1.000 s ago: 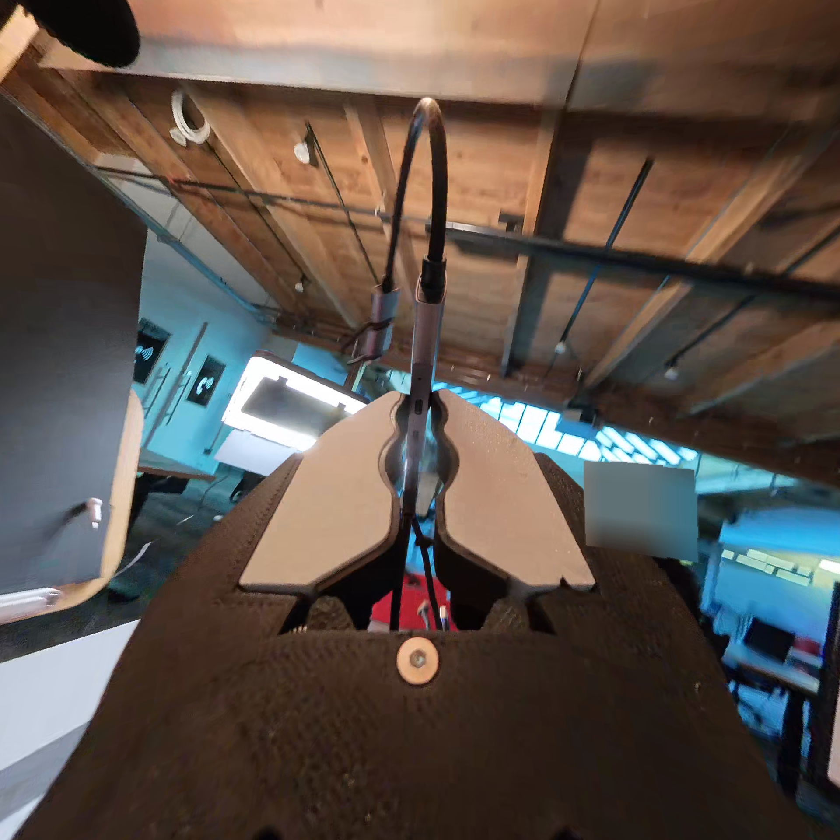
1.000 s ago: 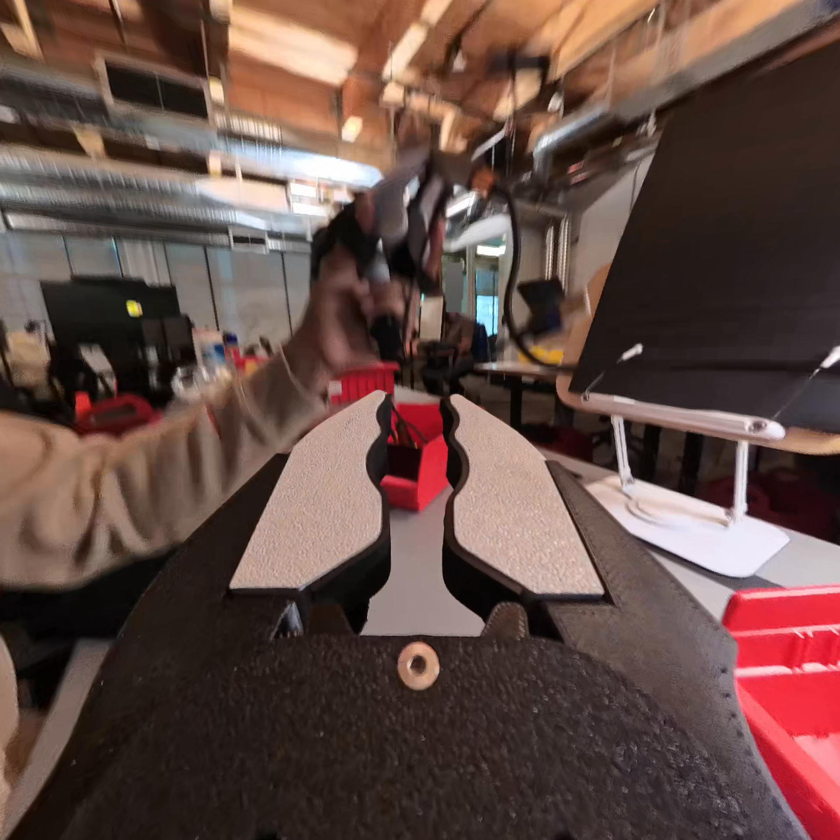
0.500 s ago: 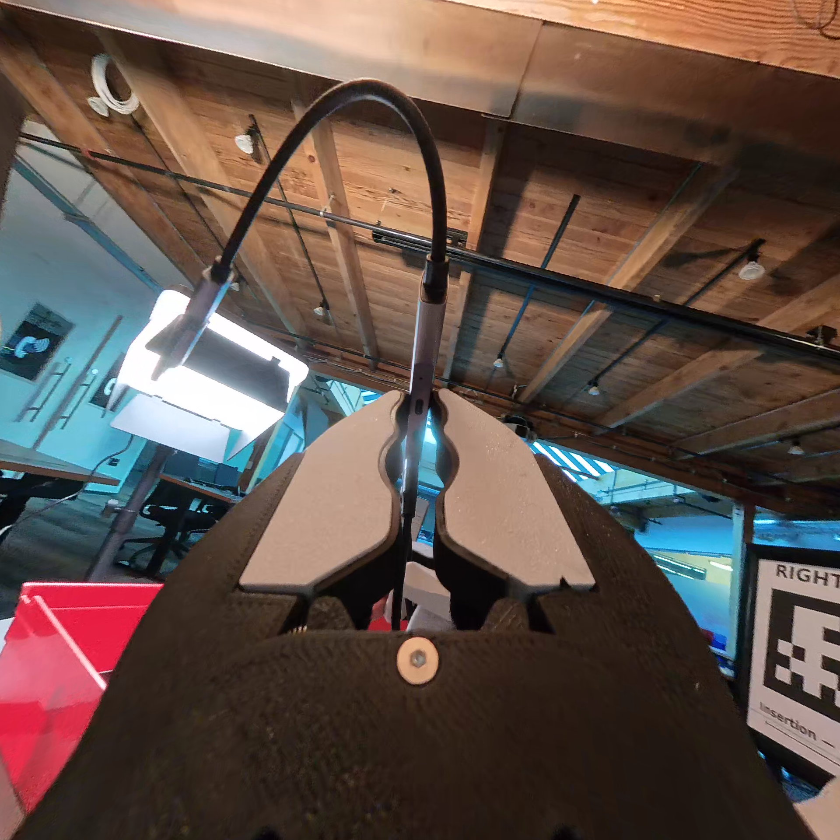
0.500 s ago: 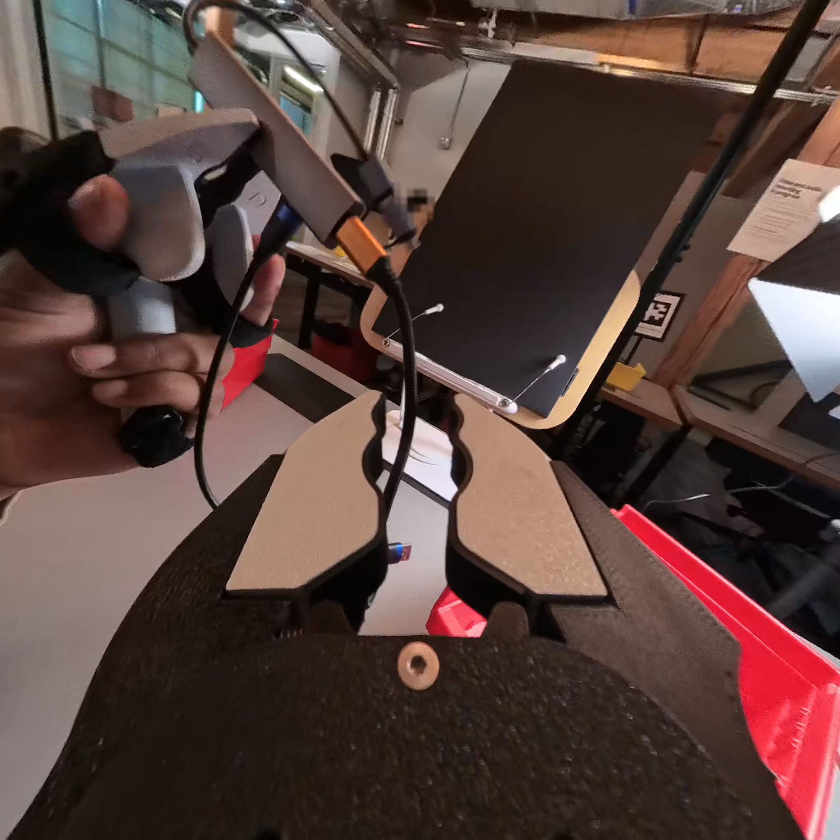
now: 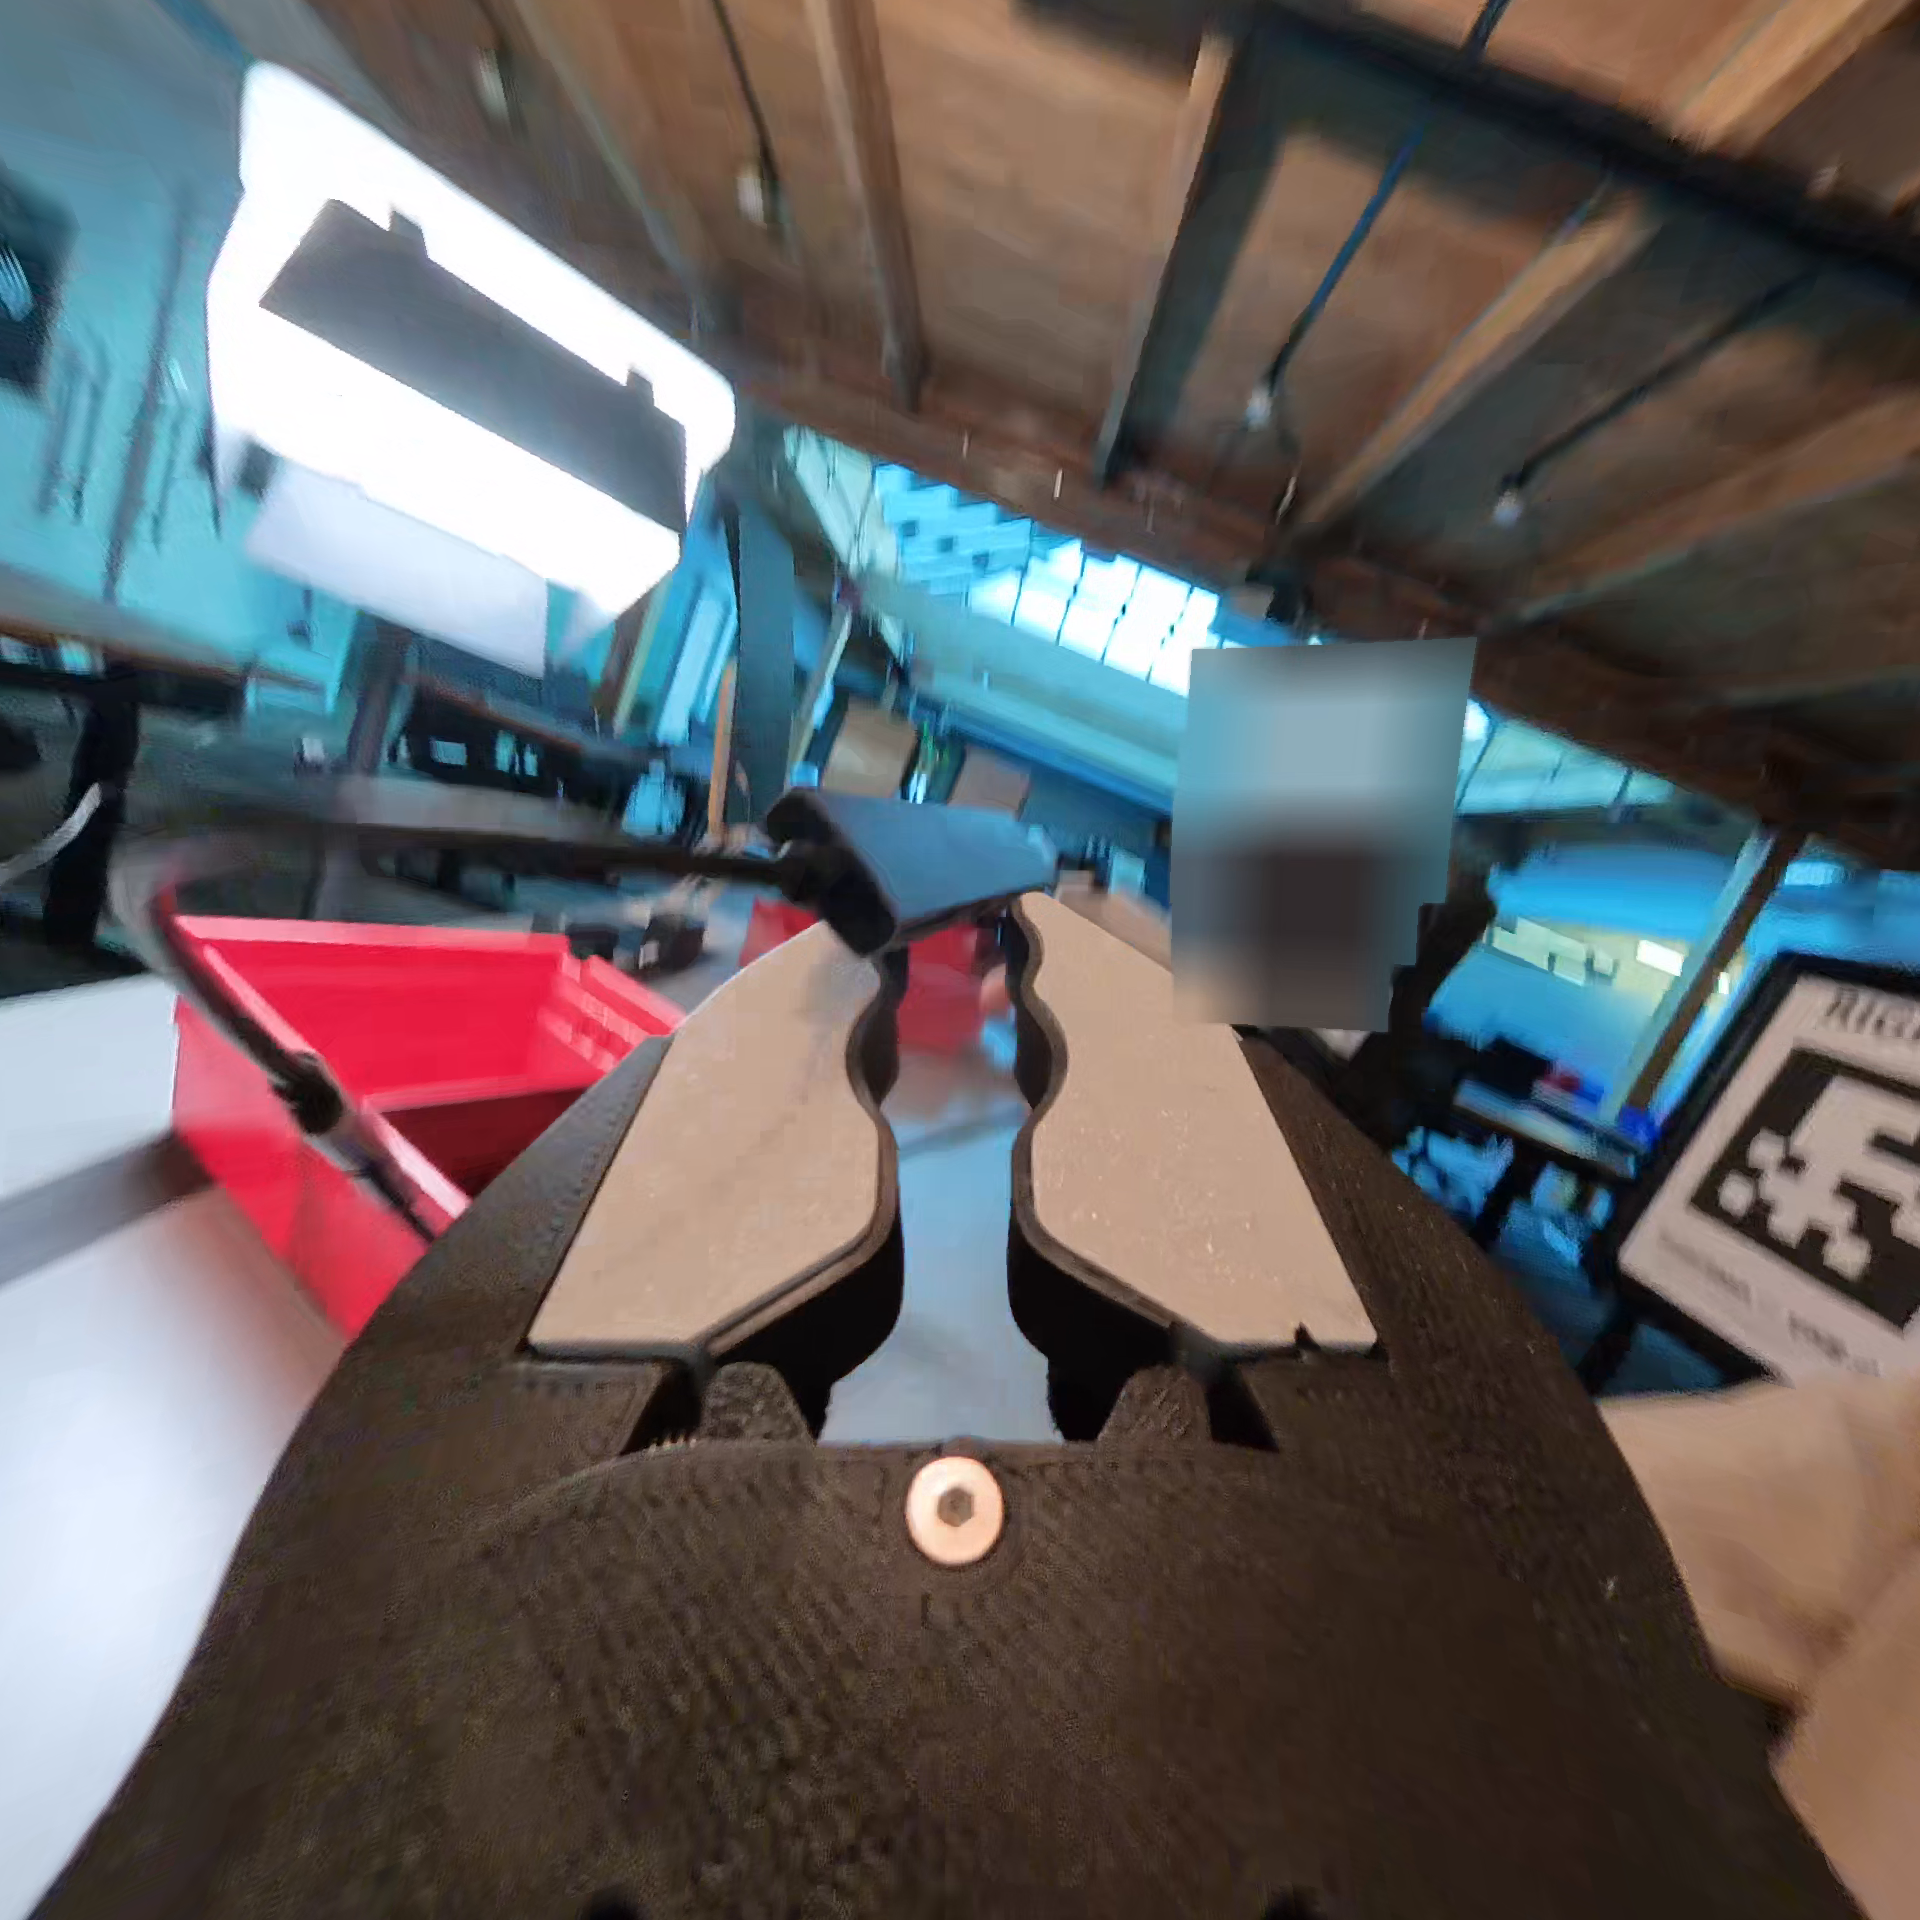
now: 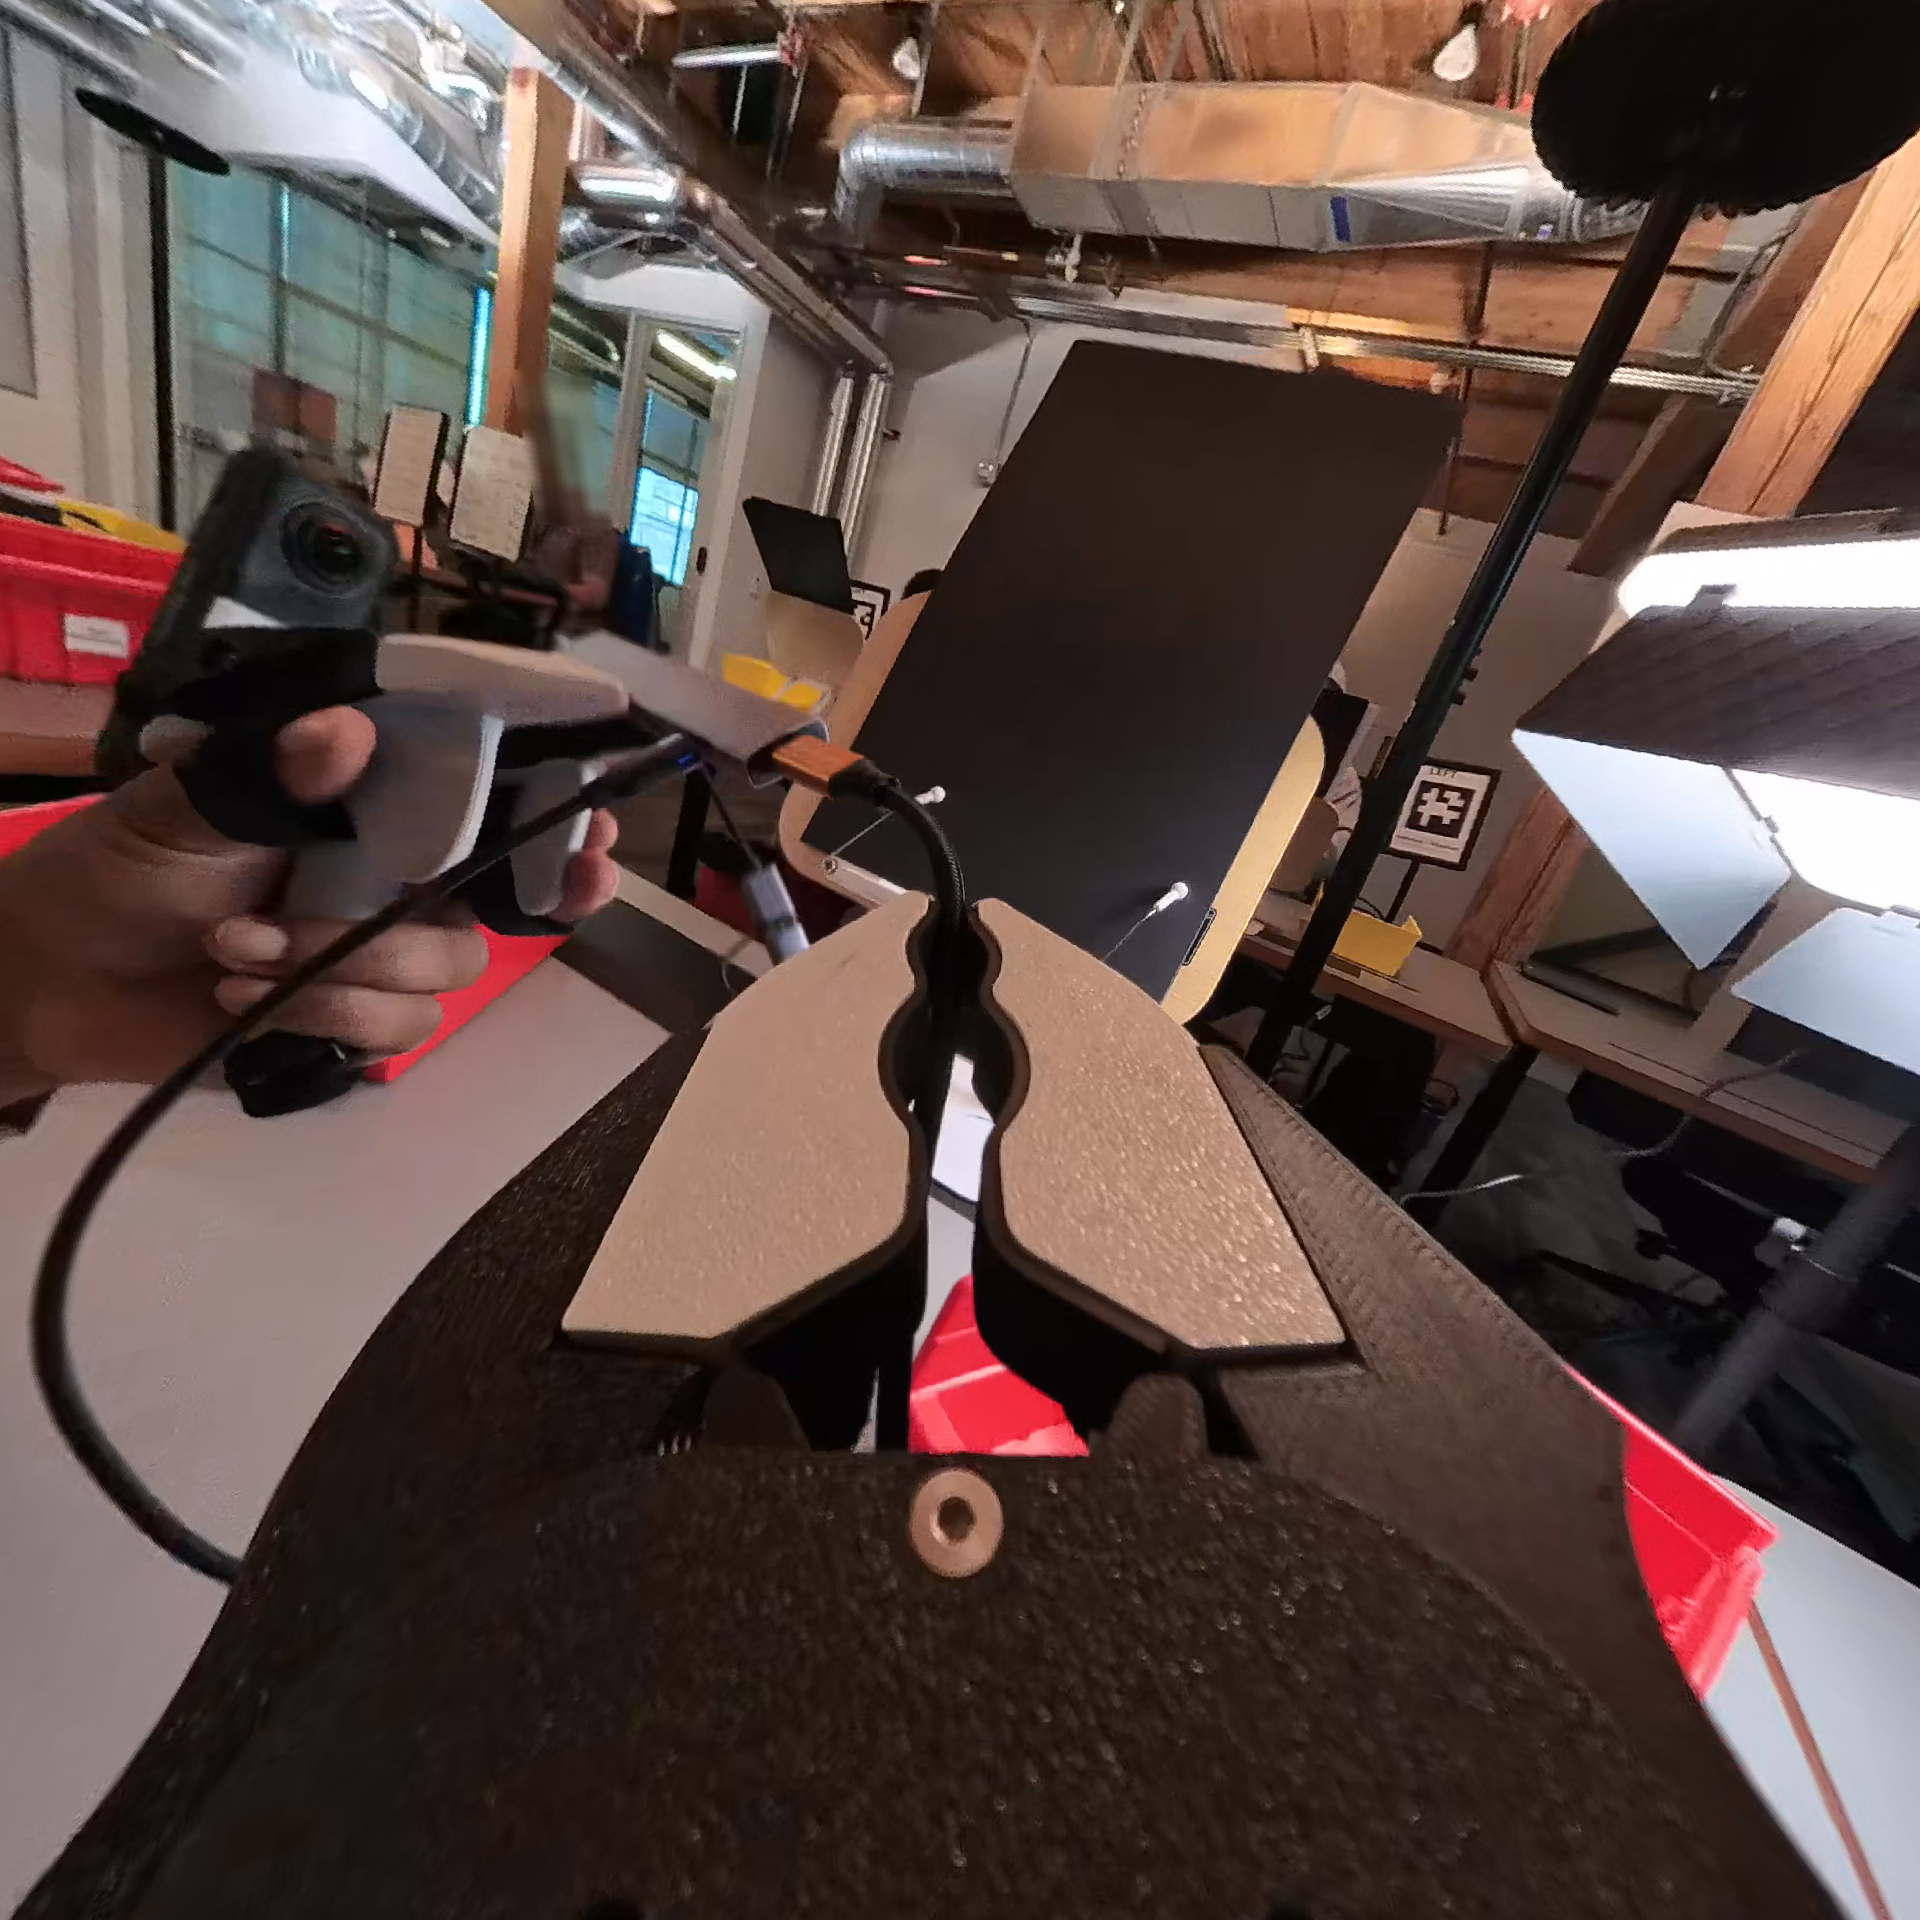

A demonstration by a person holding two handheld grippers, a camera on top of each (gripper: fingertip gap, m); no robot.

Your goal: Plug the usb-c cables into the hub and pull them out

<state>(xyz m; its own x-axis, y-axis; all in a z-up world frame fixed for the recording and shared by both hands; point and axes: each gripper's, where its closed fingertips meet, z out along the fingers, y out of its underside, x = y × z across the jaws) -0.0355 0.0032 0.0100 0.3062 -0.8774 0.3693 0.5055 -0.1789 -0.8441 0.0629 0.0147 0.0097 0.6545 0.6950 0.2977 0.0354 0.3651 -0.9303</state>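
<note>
The right gripper (image 6: pixel 951 914) is seen clamped on a black braided cable (image 6: pixel 943 868) just below its orange plug (image 6: pixel 812 764); the plug is seated in the end of the slim grey hub (image 6: pixel 727 717), which is held out level above the white bench (image 6: pixel 260 1247); a second, thinner cable (image 6: pixel 312 966) is plugged into the hub's near side and sags in a long loop down to the left; the left gripper (image 6: pixel 613 717) is seen farther off in the right wrist view, gripped by a hand (image 6: pixel 187 914), with the hub's other end lying between its fingers. In the left wrist view the left gripper (image 5: pixel 940 914) is shown with its fingers parted, a clear gap between the pads (image 5: pixel 748 1153); the hub (image 5: pixel 914 857) lies tilted across the tips, resting on the left one; whether it is truly pinched cannot be told; a black cable (image 5: pixel 260 1039) curves away to the left over a red bin (image 5: pixel 416 1018); the picture is blurred by motion.
</note>
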